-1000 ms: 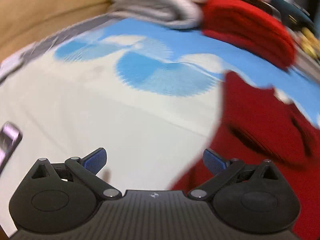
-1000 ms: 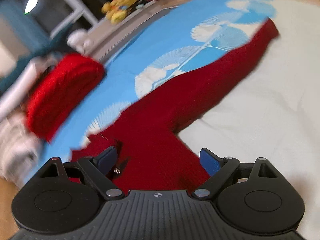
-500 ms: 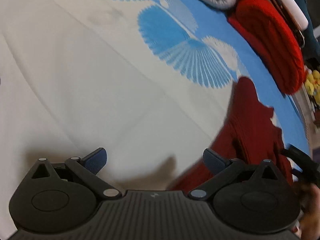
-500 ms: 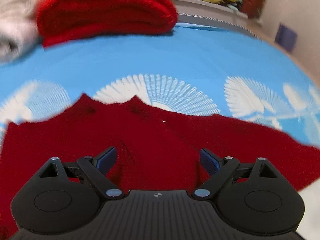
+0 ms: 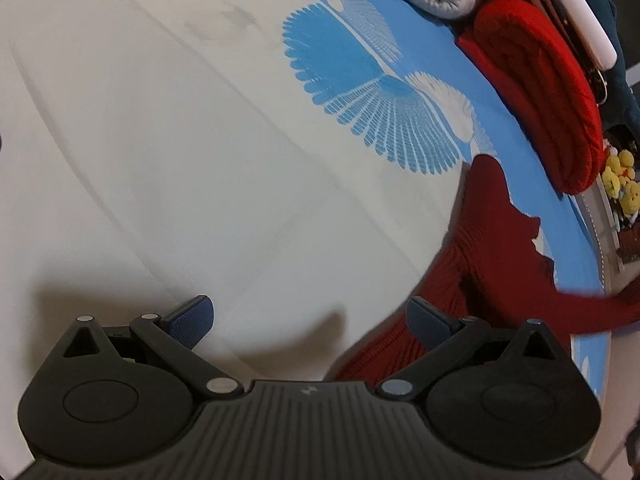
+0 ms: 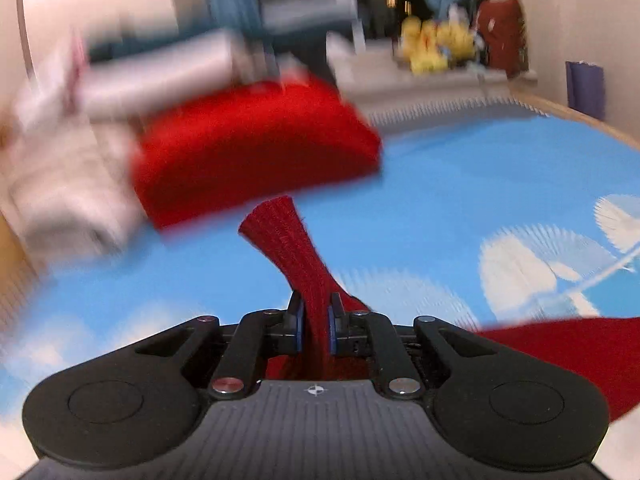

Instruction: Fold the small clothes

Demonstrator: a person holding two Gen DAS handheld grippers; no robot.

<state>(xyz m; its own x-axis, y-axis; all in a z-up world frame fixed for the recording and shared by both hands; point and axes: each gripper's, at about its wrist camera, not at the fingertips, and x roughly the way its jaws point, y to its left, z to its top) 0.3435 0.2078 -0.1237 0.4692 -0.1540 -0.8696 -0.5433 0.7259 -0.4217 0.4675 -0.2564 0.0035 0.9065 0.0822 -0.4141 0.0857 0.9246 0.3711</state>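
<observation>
Our right gripper [image 6: 315, 322] has just clamped the dark red sweater's [image 5: 492, 264] sleeve, starting the fold; left gripper [image 5: 308, 320] waits open.

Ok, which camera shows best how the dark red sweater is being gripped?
The right wrist view: the right gripper is shut on the dark red sweater, a ribbed end sticking up between its pads. The left wrist view shows only the sweater's body on the bedsheet, beside the open left gripper.
</observation>
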